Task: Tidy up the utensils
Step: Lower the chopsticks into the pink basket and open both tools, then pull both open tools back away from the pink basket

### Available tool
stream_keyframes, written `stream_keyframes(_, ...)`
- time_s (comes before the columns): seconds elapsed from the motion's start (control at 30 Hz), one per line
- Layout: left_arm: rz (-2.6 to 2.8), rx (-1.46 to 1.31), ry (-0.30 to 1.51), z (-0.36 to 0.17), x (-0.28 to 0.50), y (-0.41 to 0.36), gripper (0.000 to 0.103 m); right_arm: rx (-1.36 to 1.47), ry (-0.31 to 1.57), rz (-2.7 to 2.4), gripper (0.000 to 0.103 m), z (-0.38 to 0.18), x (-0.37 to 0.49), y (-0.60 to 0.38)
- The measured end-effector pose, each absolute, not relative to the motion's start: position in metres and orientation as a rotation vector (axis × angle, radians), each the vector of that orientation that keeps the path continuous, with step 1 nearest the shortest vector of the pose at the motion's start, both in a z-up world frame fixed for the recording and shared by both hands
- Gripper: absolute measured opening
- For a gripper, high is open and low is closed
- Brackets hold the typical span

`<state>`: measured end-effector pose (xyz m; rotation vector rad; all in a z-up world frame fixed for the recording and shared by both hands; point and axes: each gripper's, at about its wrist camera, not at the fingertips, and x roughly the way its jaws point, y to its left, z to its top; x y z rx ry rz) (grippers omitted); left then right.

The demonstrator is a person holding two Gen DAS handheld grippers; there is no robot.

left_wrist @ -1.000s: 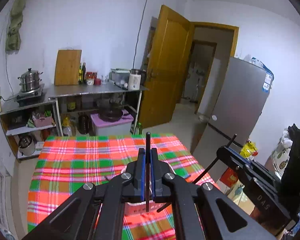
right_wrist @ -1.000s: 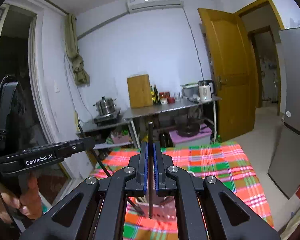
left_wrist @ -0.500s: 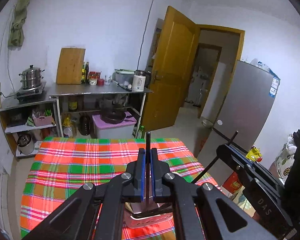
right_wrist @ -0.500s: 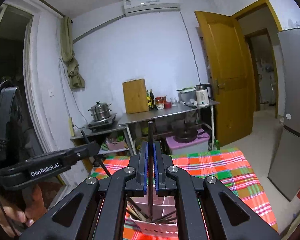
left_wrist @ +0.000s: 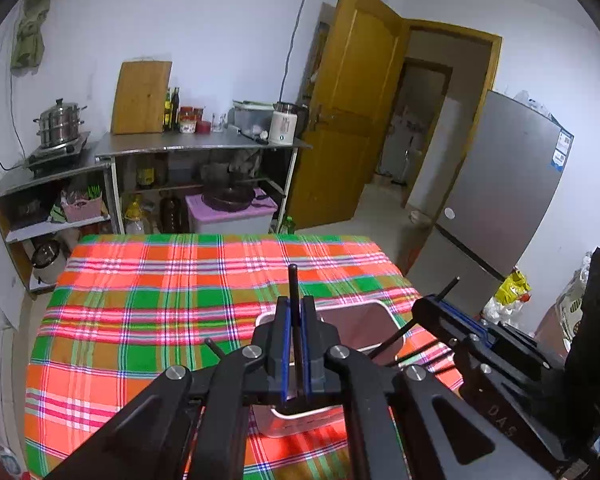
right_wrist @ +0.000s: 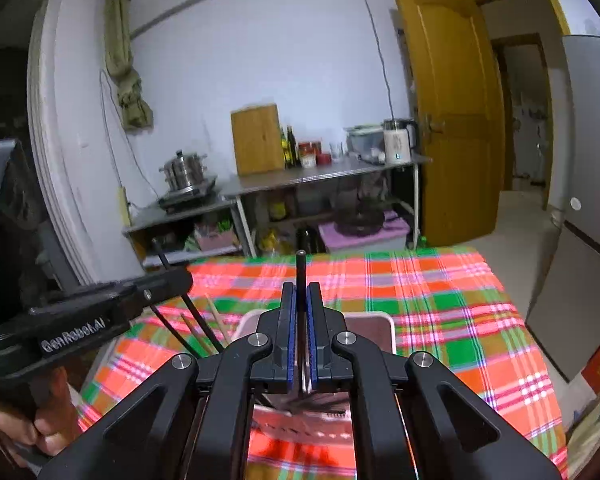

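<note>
A plaid tablecloth (left_wrist: 148,320) covered the table. Each gripper, left (left_wrist: 296,344) and right (right_wrist: 301,336), clamped a black chopstick (left_wrist: 294,292) above the white holder (left_wrist: 364,320) directly below; beyond stood a kitchen shelf (left_wrist: 204,148).

The plaid-covered bench (left_wrist: 148,320) lies bare across its far and left stretches, giving open passage. Near the front edge, a white utensil holder (left_wrist: 380,312) with sticks (right_wrist: 196,328) leaning outward blocks the way.
</note>
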<state>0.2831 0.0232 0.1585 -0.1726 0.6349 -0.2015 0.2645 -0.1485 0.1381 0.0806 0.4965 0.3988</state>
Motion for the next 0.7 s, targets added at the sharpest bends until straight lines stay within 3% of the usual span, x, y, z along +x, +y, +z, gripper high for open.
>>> stream_keyframes(0.2, -0.195, -0.152, 0.66, 0.152, 0.284, 0.021, 0.006, 0.08, 0.537, 0.424, 0.005, 0.13, 0.265, -0.153)
stream_keyframes(0.27, -0.196, -0.156, 0.652, 0.155, 0.281, 0.022, 0.009, 0.081, 0.523, 0.427, 0.013, 0.134, 0.26, -0.155)
stream_keyframes(0.33, -0.194, -0.156, 0.636, 0.16, 0.277, 0.024, 0.02, 0.075, 0.505, 0.426, 0.016, 0.139, 0.255, -0.156)
stream_keyframes(0.4, -0.192, -0.152, 0.62, 0.165, 0.271, 0.025, 0.022, 0.068, 0.488, 0.423, 0.016, 0.145, 0.25, -0.158)
stream_keyframes(0.7, -0.18, -0.163, 0.569, 0.179, 0.23, 0.032, 0.023, 0.087, 0.463, 0.42, 0.017, 0.155, 0.221, -0.178)
